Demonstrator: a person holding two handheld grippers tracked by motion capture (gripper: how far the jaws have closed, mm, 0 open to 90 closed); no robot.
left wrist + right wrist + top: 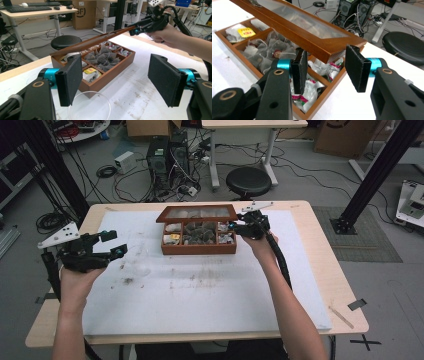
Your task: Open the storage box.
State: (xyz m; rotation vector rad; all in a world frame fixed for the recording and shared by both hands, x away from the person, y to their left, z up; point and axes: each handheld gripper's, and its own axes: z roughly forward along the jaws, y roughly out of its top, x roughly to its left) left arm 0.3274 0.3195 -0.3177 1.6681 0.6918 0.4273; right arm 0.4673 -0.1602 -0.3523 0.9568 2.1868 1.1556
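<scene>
A wooden tea box (198, 249) is seen near the far middle of the table (320, 270), its long axis running left to right across it. Its glass-paned lid (312, 37) is raised at a slant, hinged along the far long side, its free edge lifted toward the person. The right claw (325, 65) is held open at the lid's right front corner, the jaws apart on either side of it. The left claw (120, 77) is held open above a clear glass (89, 107), well left of the box.

A cardboard box (84, 13) behind the table bears the mark "SF" in black brackets. The yellow teabag label (246, 32) carries print too small to read.
</scene>
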